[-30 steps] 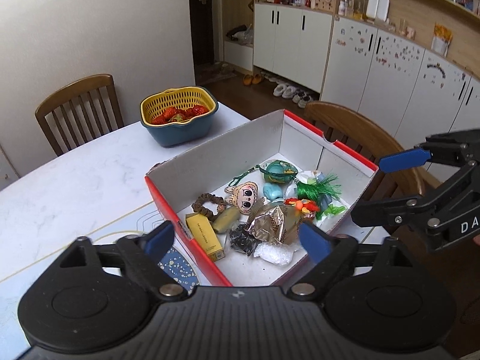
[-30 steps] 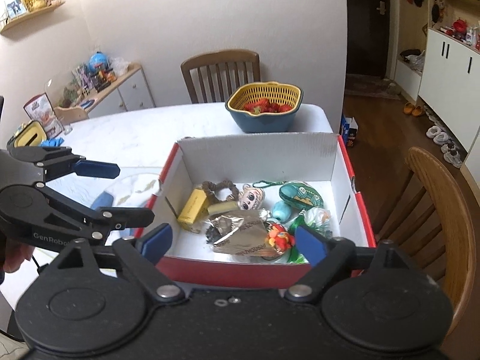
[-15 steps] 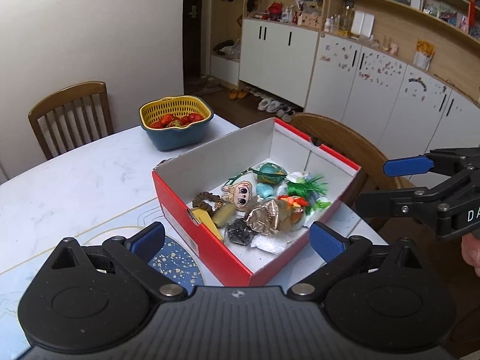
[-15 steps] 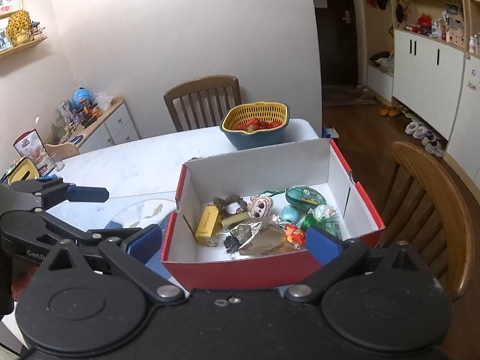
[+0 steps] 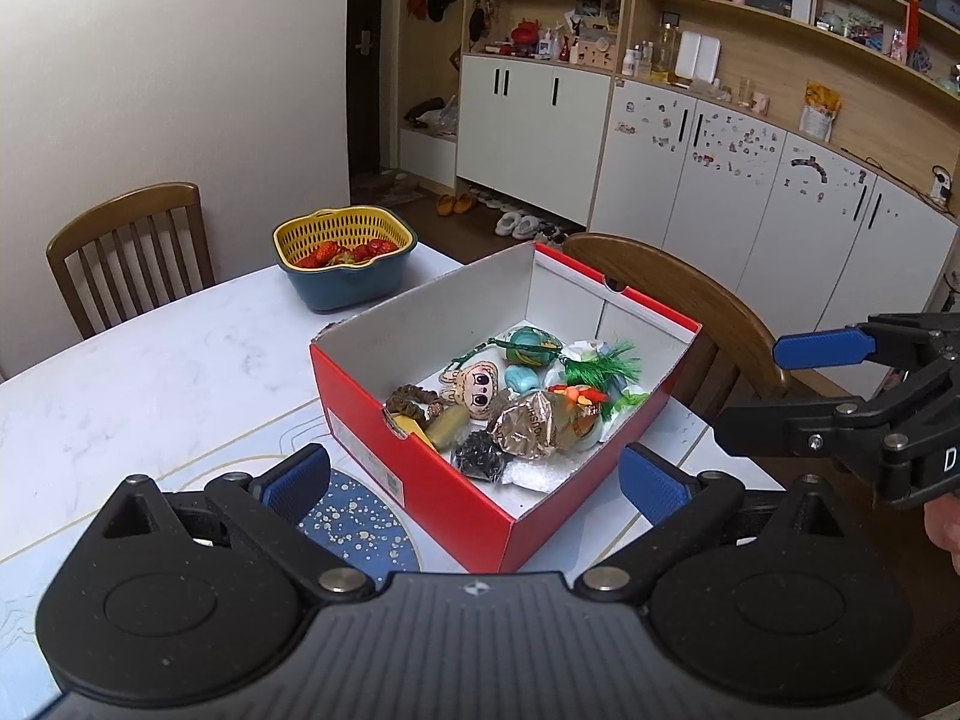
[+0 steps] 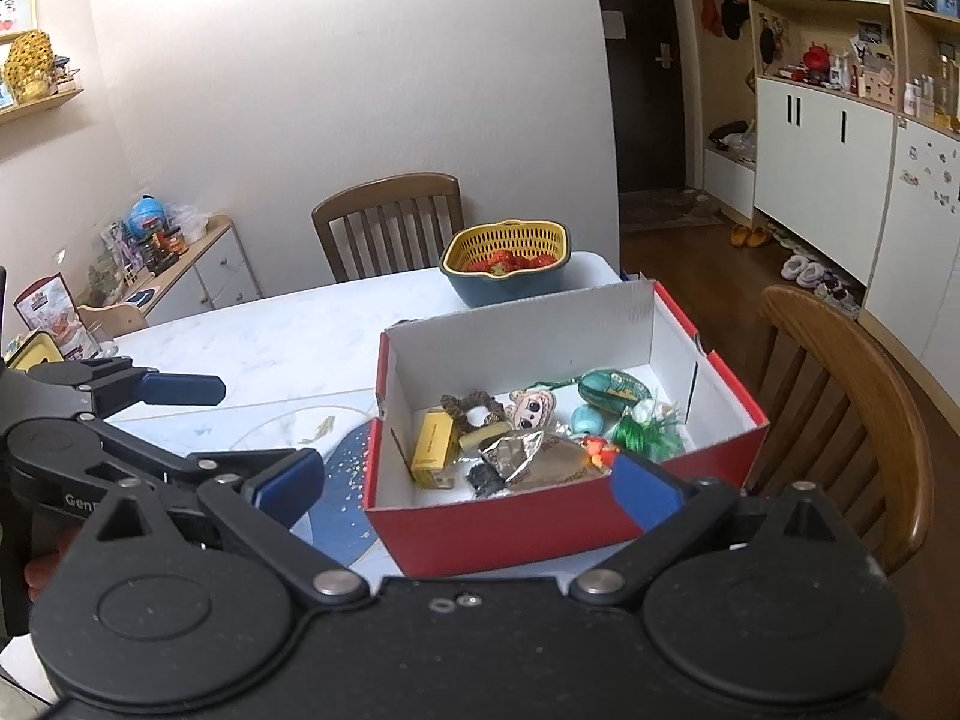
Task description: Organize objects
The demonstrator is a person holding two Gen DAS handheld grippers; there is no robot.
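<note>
While both tongs hang over the marble-patterned table [image 5: 150, 372] | left gripper [image 5: 474, 480] wide open, empty | glossy red cardboard box [image 5: 420, 456] of trinkets, crinkled foil wrapper [image 5: 534, 423] inside, now farther off than before, ahead of and between both | right gripper [image 6: 468, 483] wide open, empty.

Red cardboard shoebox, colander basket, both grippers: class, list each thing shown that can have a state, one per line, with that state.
Red cardboard shoebox: open, no lid, holding small items.
Yellow slotted basket in blue bowl: upright, holding strawberries.
Yellow rectangular carton: lying in the box beside the left wall.
Crinkled silver foil wrapper: lying crumpled.
Left gripper: open, empty.
Right gripper: open, empty.
</note>
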